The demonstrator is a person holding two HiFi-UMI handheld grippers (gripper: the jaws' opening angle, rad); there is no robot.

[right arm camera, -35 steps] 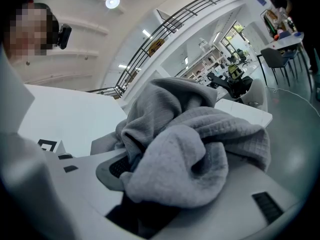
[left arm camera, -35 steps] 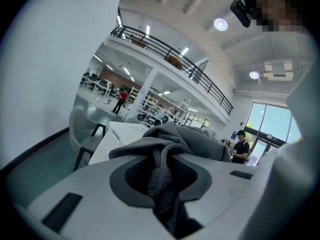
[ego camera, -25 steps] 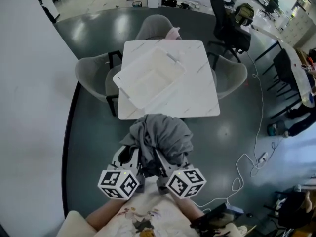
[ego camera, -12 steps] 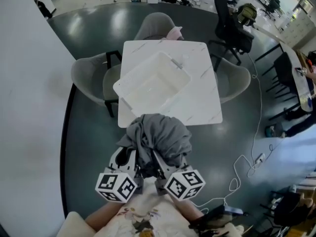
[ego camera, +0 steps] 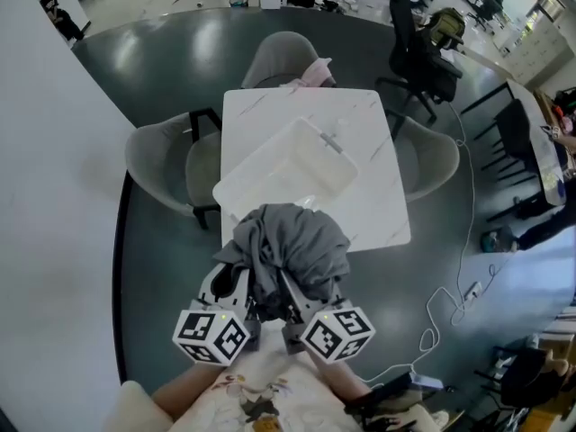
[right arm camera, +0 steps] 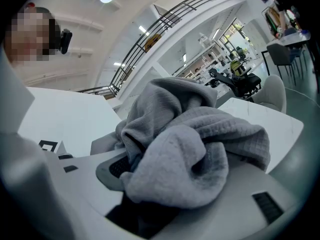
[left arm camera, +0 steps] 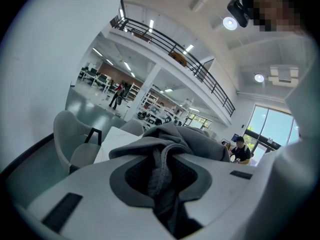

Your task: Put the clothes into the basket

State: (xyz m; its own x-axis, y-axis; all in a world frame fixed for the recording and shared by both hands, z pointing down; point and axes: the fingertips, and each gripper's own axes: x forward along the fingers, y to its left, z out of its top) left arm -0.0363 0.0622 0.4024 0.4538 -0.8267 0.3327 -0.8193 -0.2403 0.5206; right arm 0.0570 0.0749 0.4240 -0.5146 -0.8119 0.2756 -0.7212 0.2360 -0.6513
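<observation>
A bundle of grey clothes (ego camera: 292,250) hangs in the air in front of me, held from both sides. My left gripper (ego camera: 250,297) is shut on a fold of the grey fabric (left arm camera: 160,171). My right gripper (ego camera: 301,302) is shut on a thick wad of the same clothes (right arm camera: 185,164), which spills over its jaws. The white basket (ego camera: 281,171) stands empty and slantwise on the white square table (ego camera: 378,196) just beyond the bundle. The clothes hide the near edge of the table and the fingertips of both grippers.
Grey chairs stand on the left (ego camera: 162,165), far (ego camera: 279,57) and right (ego camera: 430,156) sides of the table. A black office chair (ego camera: 416,43) is behind at the right. A cable and power strip (ego camera: 459,291) lie on the dark floor to my right.
Both grippers with the grey bundle have come closer to the table. The clothes now overlap its near edge; before, a strip of floor lay between them.
</observation>
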